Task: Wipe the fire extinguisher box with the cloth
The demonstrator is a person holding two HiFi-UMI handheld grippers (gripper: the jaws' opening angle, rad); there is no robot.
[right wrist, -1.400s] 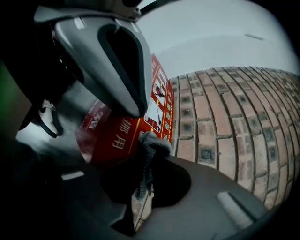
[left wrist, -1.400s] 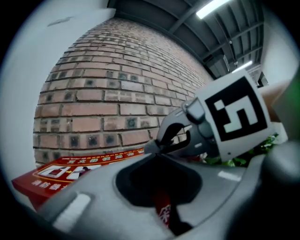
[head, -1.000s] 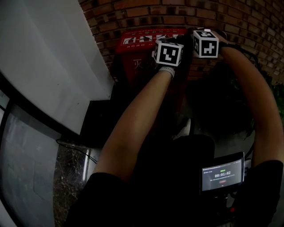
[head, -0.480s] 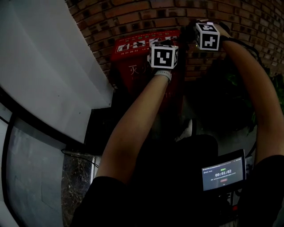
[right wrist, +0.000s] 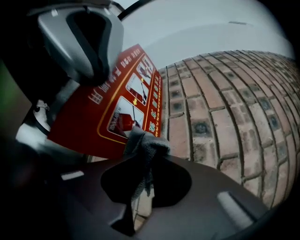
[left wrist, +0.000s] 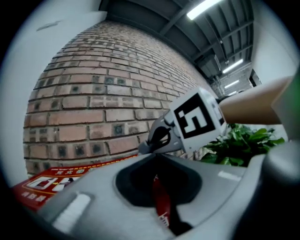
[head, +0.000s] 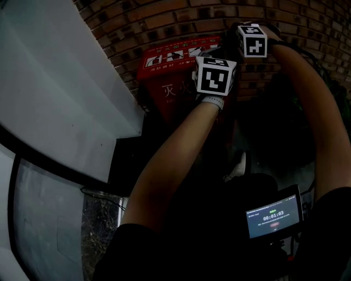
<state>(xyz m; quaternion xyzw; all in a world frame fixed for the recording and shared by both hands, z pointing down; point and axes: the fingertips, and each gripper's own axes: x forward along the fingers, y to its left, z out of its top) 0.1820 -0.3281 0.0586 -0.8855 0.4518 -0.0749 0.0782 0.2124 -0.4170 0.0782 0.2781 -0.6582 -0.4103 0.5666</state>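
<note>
Where the person's arms reach forward, a small lit screen (head: 272,218) sits nearest, low on the right. Beyond it the left gripper (left wrist: 157,157) is held over the front of the red box (head: 171,82). Its jaws are drawn together at the tips. A thin strip of red shows in the slot behind them, and I cannot tell whether it is pinched or only seen through the gap. Just past it and to the right, the right gripper (right wrist: 143,157) is up by the box's back right corner. Its jaws are closed on a grey cloth (right wrist: 146,142), which bunches above the tips and hangs in a thin tail below. The cloth sits at the edge of the box's printed top, at the corner nearest the bricks; whether it touches I cannot tell. The box stands against a curved brick wall (head: 164,22), with a white panel (head: 66,88) to its left and a green plant (left wrist: 240,140) to its right. Overhead, strip lights (left wrist: 204,8) run along a dark ceiling.
</note>
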